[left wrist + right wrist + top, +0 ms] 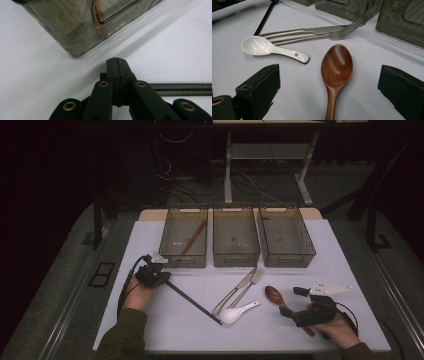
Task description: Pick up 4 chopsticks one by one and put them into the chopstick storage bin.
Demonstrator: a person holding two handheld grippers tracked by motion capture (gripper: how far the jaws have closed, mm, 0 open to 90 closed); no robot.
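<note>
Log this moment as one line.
left gripper: shut beside black chopstick | right gripper: open astride brown wooden spoon | grey bins: behind

Wooden spoon [336, 67] handle cut off

No readable text, label, brand, number or sign on any surface in high view, left gripper view or right gripper view.
</note>
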